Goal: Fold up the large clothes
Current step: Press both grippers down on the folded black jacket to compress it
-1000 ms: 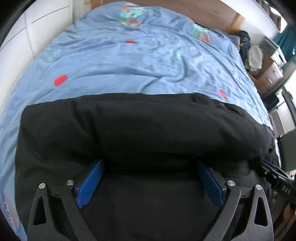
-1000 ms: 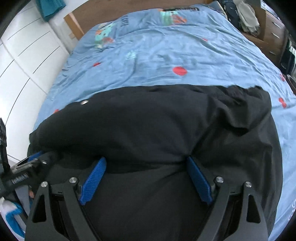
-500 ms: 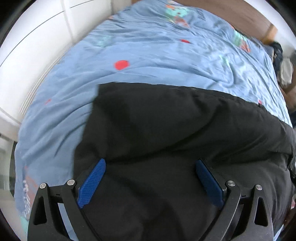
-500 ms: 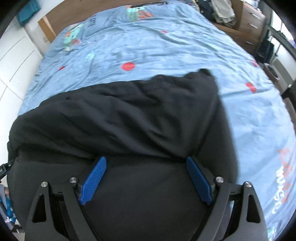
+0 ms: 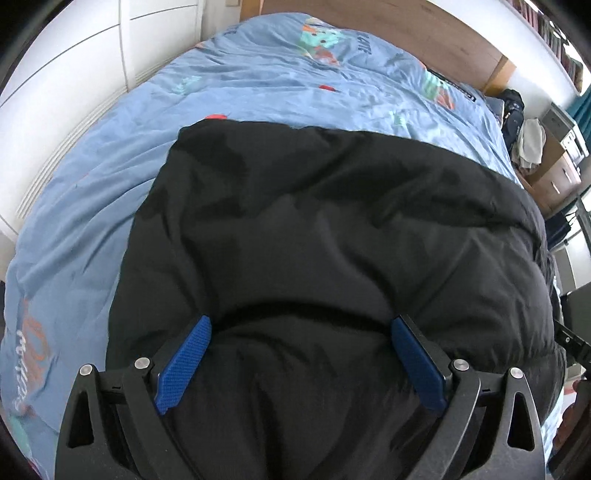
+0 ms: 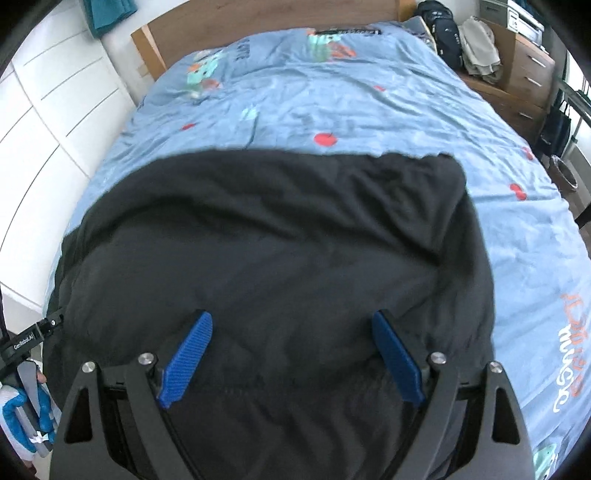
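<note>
A large black garment (image 5: 332, 229) lies folded over on the blue bedspread (image 5: 110, 184); it fills the near half of both views, and in the right wrist view (image 6: 277, 240) its far edge lies across the bed. My left gripper (image 5: 301, 325) is open, its blue pads wide apart just above the cloth near a fold line. My right gripper (image 6: 291, 317) is open too, over the garment's near part, holding nothing. The tip of the left gripper (image 6: 33, 334) shows at the left edge of the right wrist view.
White wardrobe doors (image 5: 74, 74) run along the bed's left side. A wooden headboard (image 6: 258, 18) stands at the far end. A wooden drawer unit (image 6: 524, 74) with clothes and a black bag (image 6: 443, 29) stands at the right.
Both grippers stay open and have pulled back and swung over the garment. The black cloth now lies flatter and reaches further up the bed.
</note>
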